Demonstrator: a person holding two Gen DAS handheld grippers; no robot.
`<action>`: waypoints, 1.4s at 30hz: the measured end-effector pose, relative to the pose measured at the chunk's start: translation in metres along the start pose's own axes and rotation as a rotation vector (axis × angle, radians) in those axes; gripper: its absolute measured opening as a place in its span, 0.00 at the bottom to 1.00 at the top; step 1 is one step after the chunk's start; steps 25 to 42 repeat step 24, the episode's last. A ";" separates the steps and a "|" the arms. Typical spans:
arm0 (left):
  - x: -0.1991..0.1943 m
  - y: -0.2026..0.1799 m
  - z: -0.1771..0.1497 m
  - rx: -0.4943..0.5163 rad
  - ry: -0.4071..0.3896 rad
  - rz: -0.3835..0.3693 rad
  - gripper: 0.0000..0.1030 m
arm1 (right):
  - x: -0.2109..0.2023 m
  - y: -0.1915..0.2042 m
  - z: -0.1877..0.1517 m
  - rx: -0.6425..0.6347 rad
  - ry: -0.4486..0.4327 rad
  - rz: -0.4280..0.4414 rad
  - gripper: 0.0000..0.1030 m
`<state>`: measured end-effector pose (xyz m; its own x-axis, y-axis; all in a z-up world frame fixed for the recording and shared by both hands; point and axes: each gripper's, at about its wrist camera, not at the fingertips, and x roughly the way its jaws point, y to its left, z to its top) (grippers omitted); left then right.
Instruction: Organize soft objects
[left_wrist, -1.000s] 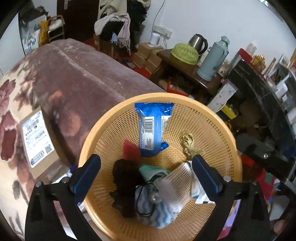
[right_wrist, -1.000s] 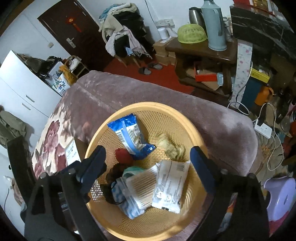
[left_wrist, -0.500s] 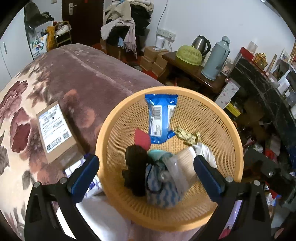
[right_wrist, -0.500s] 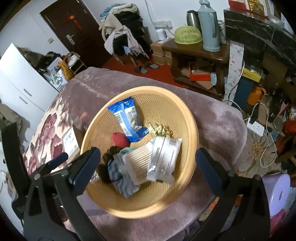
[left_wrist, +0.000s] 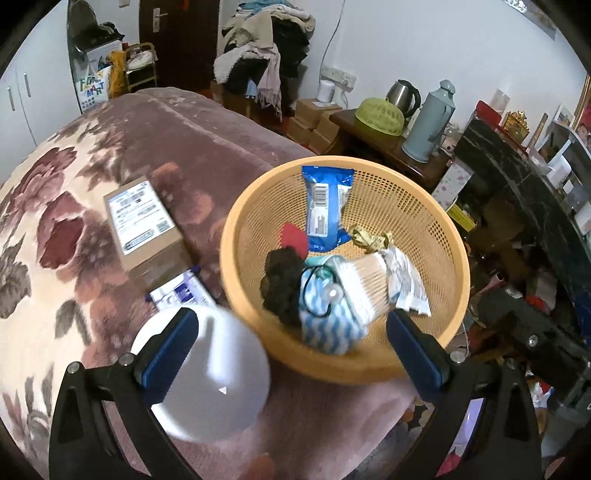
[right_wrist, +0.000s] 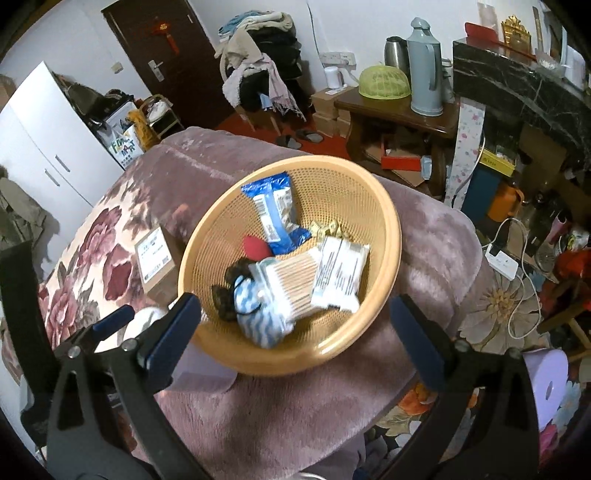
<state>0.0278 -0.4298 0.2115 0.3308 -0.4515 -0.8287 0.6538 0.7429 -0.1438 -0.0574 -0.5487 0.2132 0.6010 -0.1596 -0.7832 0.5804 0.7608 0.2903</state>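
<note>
Centrally, round perforated plastic basket (left_wrist: 436, 236) on plush floral blanket (left_wrist: 55, 206).

My basket (left_wrist: 424, 354) sits on the blanket (left_wrist: 192, 147) at centre frame in both views. Inside it, the packet (left_wrist: 325, 206) leans on the far wall; below it the sponge (left_wrist: 293, 236), the swab pack (left_wrist: 364, 280) and the pouch (left_wrist: 325, 317) are heaped together. The box (left_wrist: 142, 225) lies left of the basket. The side table (right_wrist: 399, 110) stands behind, upper right.
</note>
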 end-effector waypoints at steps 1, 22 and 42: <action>-0.003 0.002 -0.003 -0.004 -0.004 0.004 0.99 | -0.002 0.002 -0.004 -0.001 -0.002 0.006 1.00; -0.042 0.031 -0.067 -0.039 -0.012 0.013 0.99 | -0.032 0.043 -0.061 -0.093 -0.023 0.016 1.00; -0.046 0.040 -0.074 -0.053 -0.016 0.012 0.99 | -0.033 0.050 -0.069 -0.104 -0.023 0.016 1.00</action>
